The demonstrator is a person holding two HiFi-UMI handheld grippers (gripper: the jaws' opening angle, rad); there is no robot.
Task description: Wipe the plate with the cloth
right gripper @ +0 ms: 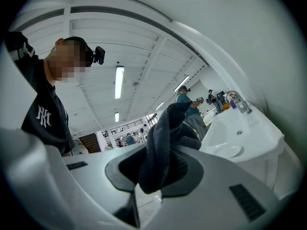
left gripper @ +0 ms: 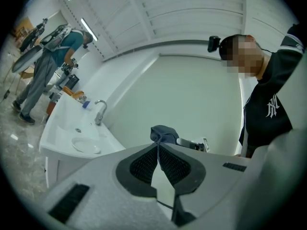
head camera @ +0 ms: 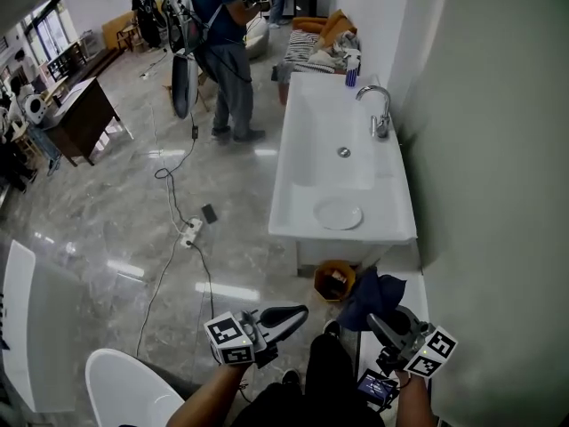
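Note:
A white plate [head camera: 339, 213] lies on the near end of the white sink counter [head camera: 391, 229], some way ahead of both grippers. My right gripper [head camera: 375, 321] is shut on a dark blue cloth [head camera: 374, 295], which bunches up out of its jaws. In the right gripper view the cloth [right gripper: 161, 143] fills the gap between the jaws, with the plate [right gripper: 229, 151] far off at the right. My left gripper [head camera: 300, 312] is shut and holds nothing. Its closed jaws meet in the left gripper view [left gripper: 158, 146], where the cloth [left gripper: 163, 133] shows just beyond and the plate [left gripper: 86, 146] at the left.
A faucet [head camera: 380, 105] and basin sit at the counter's far end. An orange bin [head camera: 334, 280] stands below its near end. A power strip with cable [head camera: 189, 231] lies on the floor. A person [head camera: 222, 43] stands farther back. A wall runs along the right.

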